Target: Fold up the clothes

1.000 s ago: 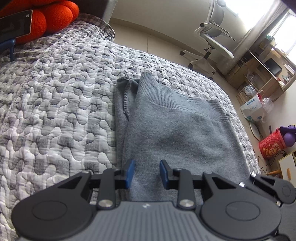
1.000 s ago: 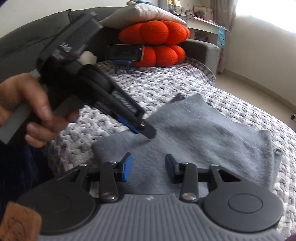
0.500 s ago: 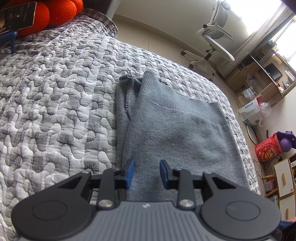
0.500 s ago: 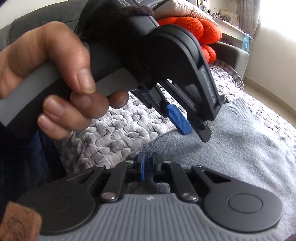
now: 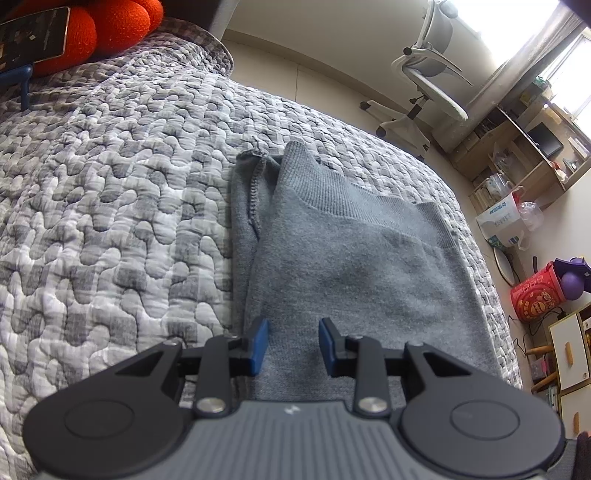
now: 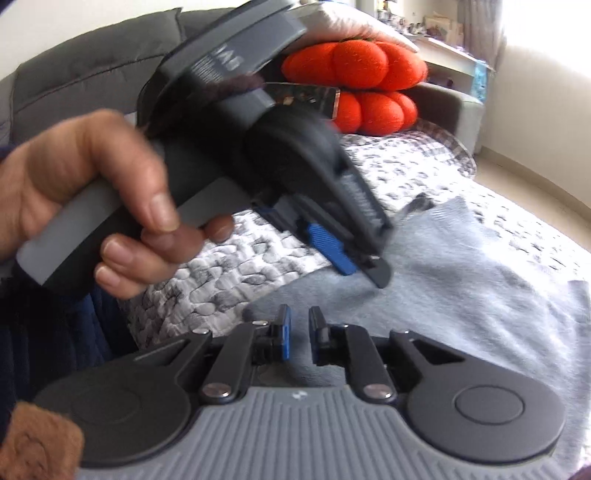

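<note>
Right claw (image 6: pixel 299 328) reopening above grey sweater (image 6: pixel 461 295)

The sweater (image 5: pixel 354 266) lies on the quilt (image 5: pixel 110 206) — cushions (image 6: pixel 362 85) behind, seemingly stacked.

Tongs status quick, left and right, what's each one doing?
Left tongs: open, empty, above the grey sweater.
Right tongs: opening, narrow gap, nothing between them.

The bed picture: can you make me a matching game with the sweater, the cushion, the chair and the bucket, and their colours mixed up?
Things:
1. sweater
2. pumpkin cushion
3. office chair
4. bucket

Colours:
A. orange
B. red
C. grey
D. white

Pairs: 1-C, 2-A, 3-D, 4-B
</note>
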{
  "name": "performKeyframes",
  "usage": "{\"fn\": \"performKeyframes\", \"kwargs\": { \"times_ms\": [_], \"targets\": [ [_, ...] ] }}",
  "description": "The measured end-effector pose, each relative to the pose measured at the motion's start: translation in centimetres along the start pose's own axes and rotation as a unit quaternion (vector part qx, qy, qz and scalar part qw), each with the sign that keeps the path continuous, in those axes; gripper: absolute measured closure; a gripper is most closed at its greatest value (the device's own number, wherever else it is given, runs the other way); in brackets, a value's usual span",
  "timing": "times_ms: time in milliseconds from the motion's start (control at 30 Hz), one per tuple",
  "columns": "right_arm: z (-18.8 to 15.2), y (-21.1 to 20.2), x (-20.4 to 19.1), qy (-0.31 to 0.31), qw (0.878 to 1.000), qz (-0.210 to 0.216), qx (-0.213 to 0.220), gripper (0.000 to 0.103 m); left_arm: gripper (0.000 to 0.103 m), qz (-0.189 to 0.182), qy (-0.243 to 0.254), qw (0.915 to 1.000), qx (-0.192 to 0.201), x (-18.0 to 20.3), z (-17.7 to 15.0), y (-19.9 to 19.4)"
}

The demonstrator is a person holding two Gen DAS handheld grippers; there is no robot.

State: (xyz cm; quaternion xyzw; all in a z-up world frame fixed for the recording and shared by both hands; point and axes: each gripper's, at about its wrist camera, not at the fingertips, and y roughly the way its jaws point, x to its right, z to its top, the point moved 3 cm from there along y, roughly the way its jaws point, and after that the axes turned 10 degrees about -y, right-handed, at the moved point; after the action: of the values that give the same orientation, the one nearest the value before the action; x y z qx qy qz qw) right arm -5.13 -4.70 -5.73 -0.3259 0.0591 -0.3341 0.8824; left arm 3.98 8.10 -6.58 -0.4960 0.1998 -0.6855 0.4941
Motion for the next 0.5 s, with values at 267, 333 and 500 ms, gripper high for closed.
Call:
{"fn": "performKeyframes", "kwargs": {
  "times_ms": [267,333,500],
  "targets": [
    [-3.0,-2.2,3.7,0.058,0.996,-0.046,-0.042,0.087,0.072,0.003,0.004,1.0000,0.001,0.1,-0.1,0.0],
    [-4.6,-3.0,4.7,0.075,0.994,-0.060,-0.059,0.087,0.072,0.004,0.005,1.0000,0.002,0.2,-0.1,0.0],
    [-7.6,-5.8,7.2,0.117,0.987,-0.082,-0.070,0.088,0.072,0.001,0.004,1.0000,0.003,0.1,0.0,0.1]
  ]
}}
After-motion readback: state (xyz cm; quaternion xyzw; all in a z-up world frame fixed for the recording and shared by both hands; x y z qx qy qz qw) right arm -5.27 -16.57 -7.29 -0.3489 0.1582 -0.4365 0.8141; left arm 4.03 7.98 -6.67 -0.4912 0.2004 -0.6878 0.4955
